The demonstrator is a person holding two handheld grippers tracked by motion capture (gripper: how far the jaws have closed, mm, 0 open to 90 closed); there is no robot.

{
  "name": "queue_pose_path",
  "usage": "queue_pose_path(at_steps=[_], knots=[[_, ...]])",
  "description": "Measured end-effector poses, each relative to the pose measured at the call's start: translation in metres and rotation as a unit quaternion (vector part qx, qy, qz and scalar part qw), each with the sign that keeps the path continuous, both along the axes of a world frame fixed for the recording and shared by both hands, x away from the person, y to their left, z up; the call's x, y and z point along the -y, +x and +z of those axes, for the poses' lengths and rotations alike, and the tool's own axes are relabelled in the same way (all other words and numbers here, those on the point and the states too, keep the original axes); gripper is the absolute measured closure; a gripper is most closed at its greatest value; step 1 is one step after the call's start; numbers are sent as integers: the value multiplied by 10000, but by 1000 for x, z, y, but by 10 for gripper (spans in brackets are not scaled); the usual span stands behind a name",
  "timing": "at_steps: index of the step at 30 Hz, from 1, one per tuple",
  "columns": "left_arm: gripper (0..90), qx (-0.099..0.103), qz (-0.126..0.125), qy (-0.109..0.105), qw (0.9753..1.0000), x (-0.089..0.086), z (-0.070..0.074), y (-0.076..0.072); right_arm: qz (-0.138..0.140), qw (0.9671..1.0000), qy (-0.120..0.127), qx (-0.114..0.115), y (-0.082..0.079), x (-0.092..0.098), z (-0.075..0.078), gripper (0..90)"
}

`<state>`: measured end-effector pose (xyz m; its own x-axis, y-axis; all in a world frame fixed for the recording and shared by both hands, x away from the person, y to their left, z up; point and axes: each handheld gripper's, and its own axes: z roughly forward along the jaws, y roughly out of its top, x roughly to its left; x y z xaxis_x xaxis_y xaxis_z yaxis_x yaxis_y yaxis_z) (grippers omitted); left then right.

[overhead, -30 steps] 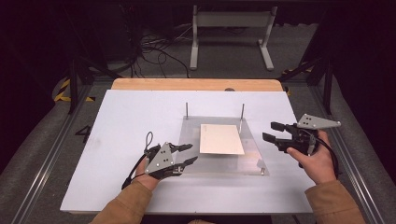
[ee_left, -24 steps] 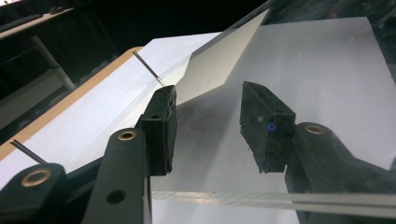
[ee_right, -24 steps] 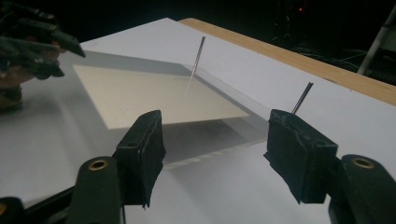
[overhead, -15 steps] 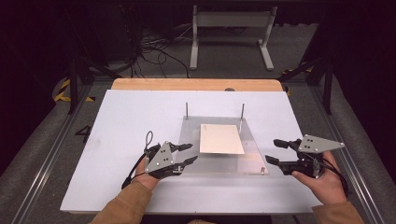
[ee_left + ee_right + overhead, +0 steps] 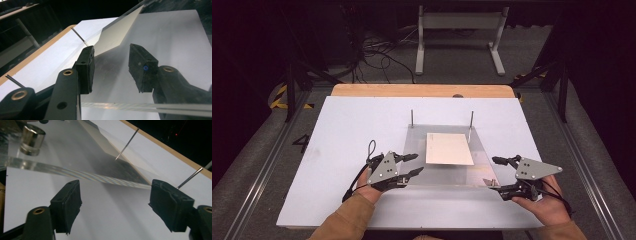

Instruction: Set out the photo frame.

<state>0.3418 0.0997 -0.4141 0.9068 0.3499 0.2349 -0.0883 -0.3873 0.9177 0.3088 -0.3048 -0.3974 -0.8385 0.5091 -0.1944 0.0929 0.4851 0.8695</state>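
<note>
Thin, light, limp card [image 5: 449, 148] lying flat on the slick clear plate [image 5: 447, 172], best pinched at an edge; left gripper [image 5: 411, 165] and right gripper [image 5: 498, 174] both gape, holding nothing.

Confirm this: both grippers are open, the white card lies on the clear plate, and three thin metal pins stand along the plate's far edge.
Not quite: two metal pins stand at the far edge, as the high view shows. The left gripper and right gripper are open, and the white card lies on the clear plate.
</note>
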Motion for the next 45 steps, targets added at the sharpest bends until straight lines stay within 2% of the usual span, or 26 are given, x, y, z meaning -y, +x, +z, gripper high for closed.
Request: queue_pose_path(at_steps=[7, 11, 14, 17, 20, 22, 25, 33, 41, 45], knots=[[552, 2, -2, -1, 10000, 0, 0, 0, 65, 9995, -2, 306, 1, -12, -3, 210], [552, 9, -9, -5, 10000, 0, 0, 1, 110, 9991, 112, 397, 3, -14, -3, 231], [551, 6, -10, -13, 10000, 0, 0, 1, 172, 9986, 75, 496, 7, -18, -5, 254], [551, 2, -18, -7, 10000, 0, 1, 1, 232, 9981, 111, 552, 12, -22, -8, 312], [551, 8, -18, 0, 10000, 0, 0, 1, 200, 9977, 205, 618, 14, -20, -9, 459], [551, 0, -18, -16, 10000, 0, 0, 1, 175, 9974, 292, 643, 15, -18, -8, 526], [552, -12, -9, -48, 10000, -1, 1, 2, 118, 9968, 367, 697, 15, -16, -8, 554], [554, -63, 51, -86, 9999, -1, 4, 2, 51, 9959, 171, 882, 13, -20, -3, 594], [581, 57, 218, 43, 9997, 0, 13, 1, -21, 9941, -44, 1079, 11, -25, 4, 628], [598, 164, 237, -18, 9996, 1, 20, 0, -79, 9921, -117, 1248, 10, -26, 12, 636]])
